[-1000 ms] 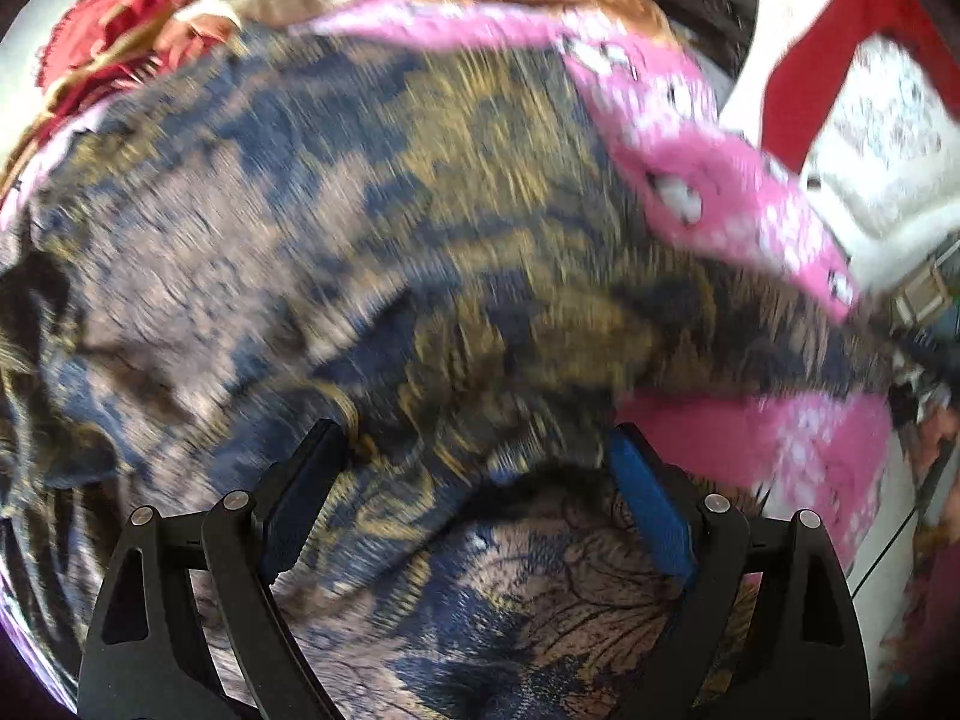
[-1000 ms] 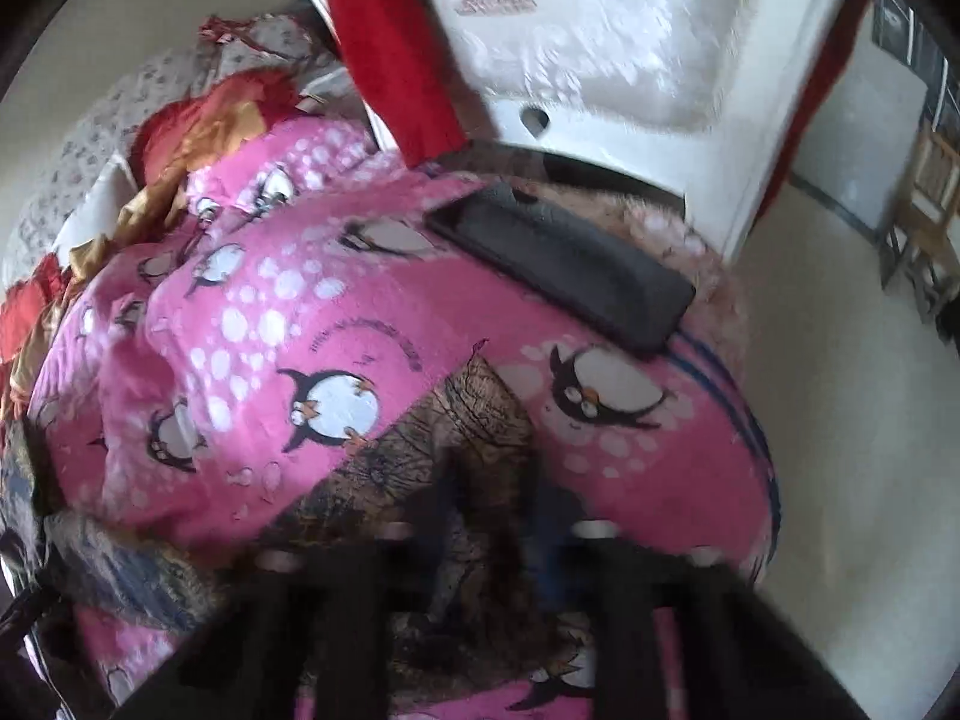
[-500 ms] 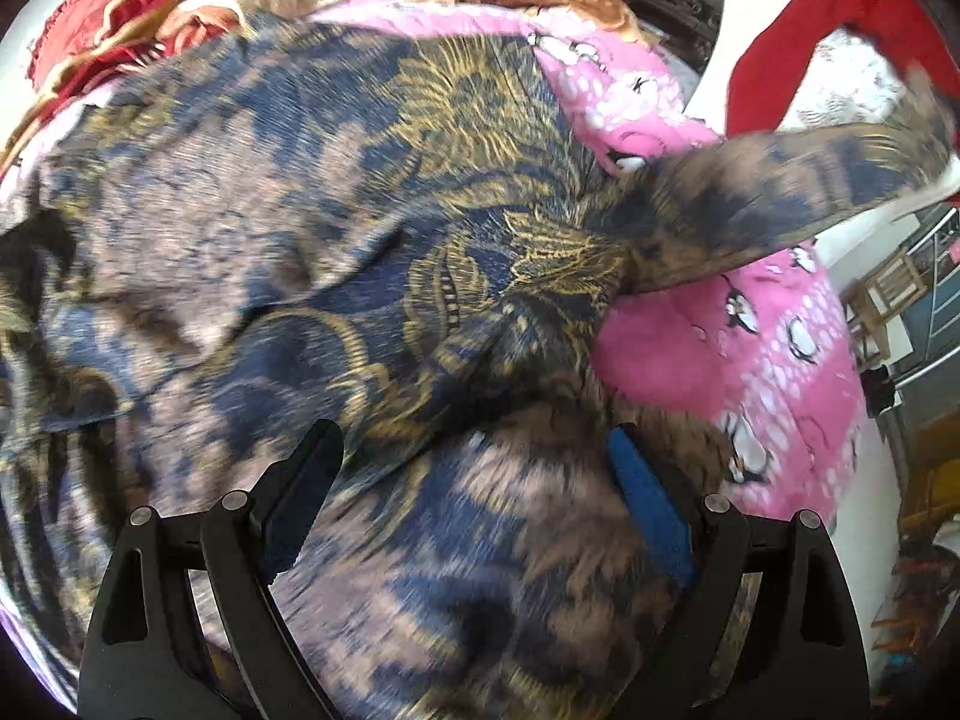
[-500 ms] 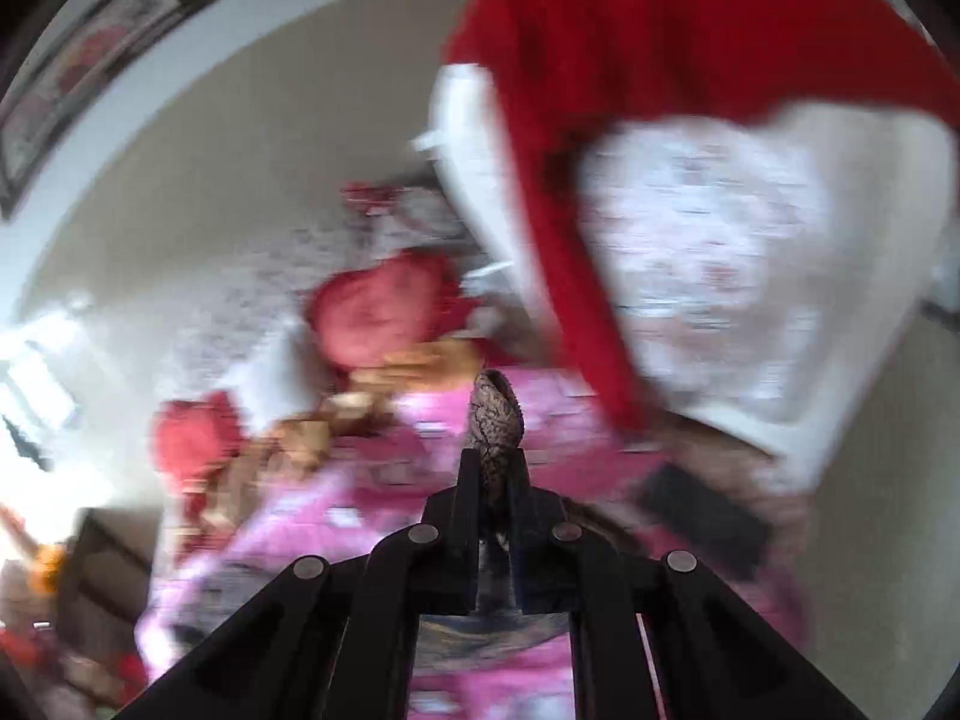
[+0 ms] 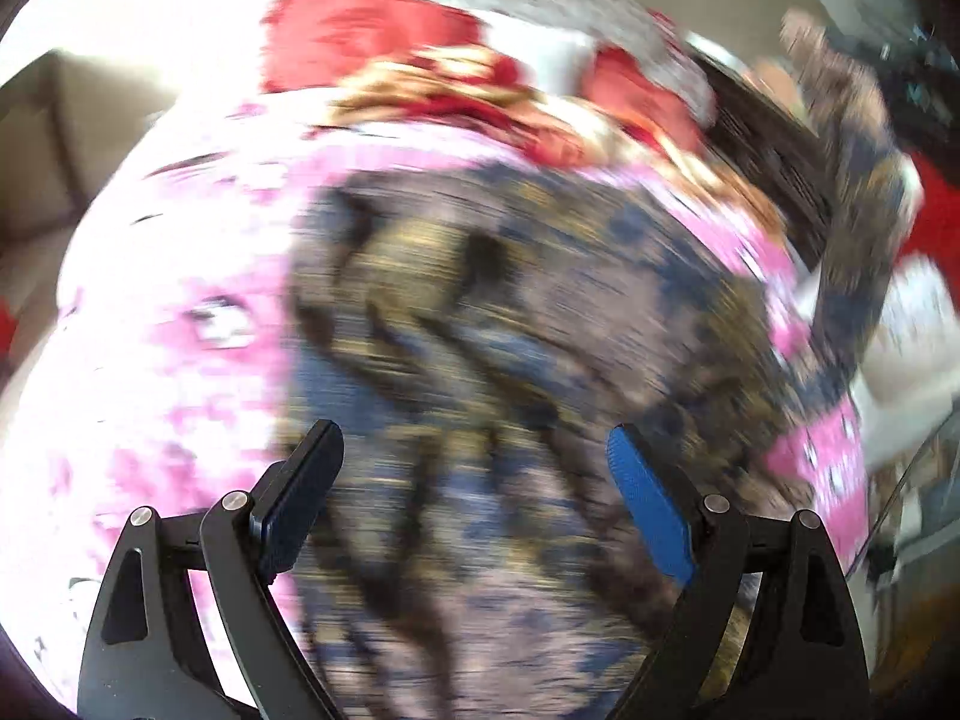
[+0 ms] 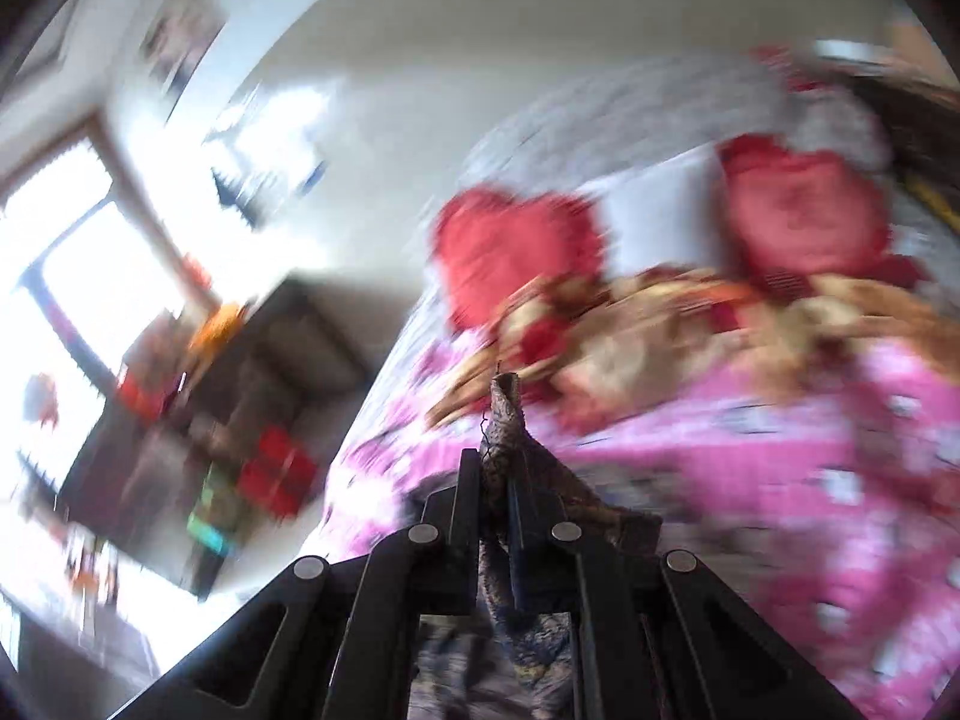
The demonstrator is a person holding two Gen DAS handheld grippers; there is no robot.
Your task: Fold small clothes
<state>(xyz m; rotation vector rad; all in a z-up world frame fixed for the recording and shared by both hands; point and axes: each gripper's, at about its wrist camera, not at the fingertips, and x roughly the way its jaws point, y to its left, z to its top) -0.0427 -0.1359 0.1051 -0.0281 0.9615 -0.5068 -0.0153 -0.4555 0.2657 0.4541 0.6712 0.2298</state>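
Two tongs are in my hands, and nearest me the right tongs are pinched tight on a corner of the dark patterned garment, a small tuft of it poking up past the closed tips while the rest hangs down under the fingers. My left tongs stand wide apart with nothing between them; their blue pads hover over the broad middle of the same garment, which lies spread, blue and brown and gold, on the pink blanket covering the bed. From that spread a long strip of the cloth rises steeply at the right edge of the left view (everything here is smeared, so I cannot make out its seams or which part of the garment it is). Past the garment, a crumpled red and gold cloth lies across the blanket, and behind it sit two red cushions against grey-white bedding. Farther off to the left in the right view stands a dark cabinet with bright things on it, and beyond that a sunlit window.
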